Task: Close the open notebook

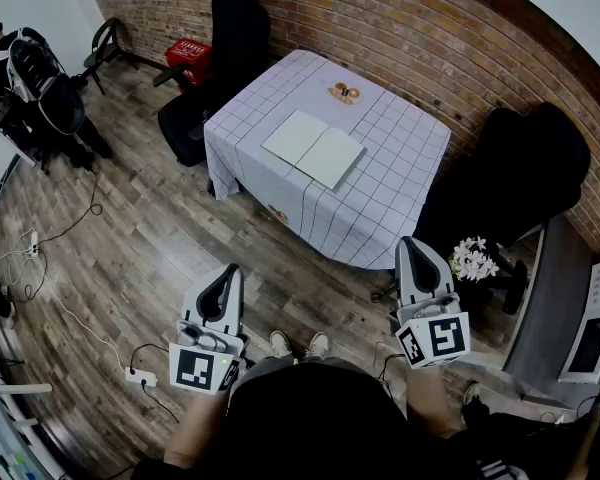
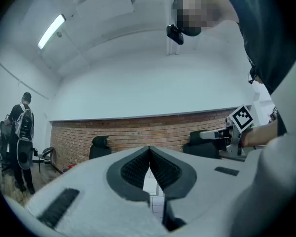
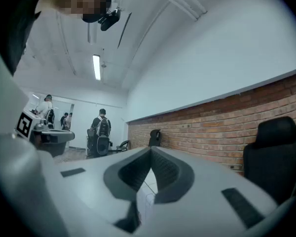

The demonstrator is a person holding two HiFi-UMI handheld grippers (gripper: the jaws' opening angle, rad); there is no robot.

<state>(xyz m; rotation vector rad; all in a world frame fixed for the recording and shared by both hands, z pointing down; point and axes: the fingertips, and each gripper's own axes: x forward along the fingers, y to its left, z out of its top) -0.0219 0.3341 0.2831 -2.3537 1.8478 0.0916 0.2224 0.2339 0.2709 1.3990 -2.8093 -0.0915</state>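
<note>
The open notebook (image 1: pixel 314 148) lies flat with its white pages up, in the middle of a table (image 1: pixel 390 193) covered by a white checked cloth. Both grippers hang well short of the table, over the wooden floor, and are apart from the notebook. In the head view my left gripper (image 1: pixel 225 271) is at lower left and my right gripper (image 1: pixel 412 244) at lower right, both pointing toward the table. The left gripper (image 2: pixel 149 148) has its dark pads meeting at the tip with nothing between them. The right gripper (image 3: pixel 151 149) is likewise shut and empty.
A small brown object (image 1: pixel 344 93) sits at the table's far side. Black chairs stand behind the table (image 1: pixel 238 28) and to its right (image 1: pixel 525 168). White flowers (image 1: pixel 473 259) are near my right gripper. A red basket (image 1: pixel 188 56), a person with a backpack (image 1: pixel 30 78) and a power strip (image 1: pixel 140 376) are at left.
</note>
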